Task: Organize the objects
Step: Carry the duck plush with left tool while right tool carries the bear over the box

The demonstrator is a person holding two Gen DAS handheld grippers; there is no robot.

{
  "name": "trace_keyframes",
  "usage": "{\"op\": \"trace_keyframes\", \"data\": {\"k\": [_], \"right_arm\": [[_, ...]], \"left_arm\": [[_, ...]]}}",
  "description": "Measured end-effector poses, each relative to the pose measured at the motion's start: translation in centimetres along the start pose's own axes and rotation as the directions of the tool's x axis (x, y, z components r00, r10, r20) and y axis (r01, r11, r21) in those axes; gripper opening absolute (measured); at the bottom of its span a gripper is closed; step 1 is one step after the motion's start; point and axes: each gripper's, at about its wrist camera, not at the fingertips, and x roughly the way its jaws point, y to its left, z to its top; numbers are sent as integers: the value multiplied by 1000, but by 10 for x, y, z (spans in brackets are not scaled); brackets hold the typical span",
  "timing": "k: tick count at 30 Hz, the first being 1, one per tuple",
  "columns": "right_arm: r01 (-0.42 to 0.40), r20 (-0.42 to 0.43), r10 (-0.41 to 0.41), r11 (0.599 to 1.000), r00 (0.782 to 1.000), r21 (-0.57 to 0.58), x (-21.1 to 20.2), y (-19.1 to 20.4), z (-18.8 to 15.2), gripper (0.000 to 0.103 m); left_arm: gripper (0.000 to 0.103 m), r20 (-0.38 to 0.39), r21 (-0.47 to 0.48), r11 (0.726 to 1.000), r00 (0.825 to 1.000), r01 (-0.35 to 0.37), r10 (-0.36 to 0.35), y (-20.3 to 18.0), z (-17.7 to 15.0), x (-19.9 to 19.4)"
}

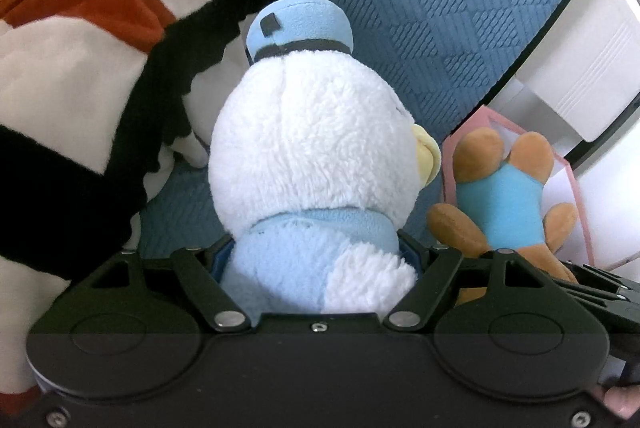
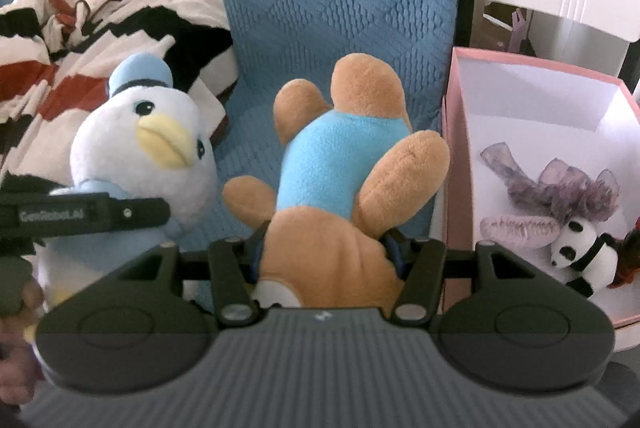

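L gripper [image 1: 320, 260], marked "GenRobot.AI", jaws clamp duck plush [image 1: 312, 156]; R gripper [image 2: 326, 248] jaws clamp bear plush [image 2: 336, 164].

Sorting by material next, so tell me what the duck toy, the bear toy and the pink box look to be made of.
Duck toy: soft plush, fluffy white pile, smoother fleece-like blue cap.
Bear toy: short-pile plush, tan limbs, matte blue fleece-like shirt.
Pink box: probably cardboard, with thin stiff walls, a matte pink outside and a plain white inside.
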Motion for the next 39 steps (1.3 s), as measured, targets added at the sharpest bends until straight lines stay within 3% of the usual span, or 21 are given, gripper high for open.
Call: {"op": "trace_keyframes", "data": {"k": [13,26,39], "right_arm": [[-8,94,8,1000,996,0,-45,-23,36,58],[10,225,-22,999,974,52,-94,-79,63,58],[48,268,-82,990,960,132,-122,-151,51,58]], "left_arm": [[75,53,47,997,996,67,-70,-57,28,-32],[75,109,132,984,984,123,-138,-136,46,-59],[75,79,207,958,972,201,-221,-227,37,-46]]}}
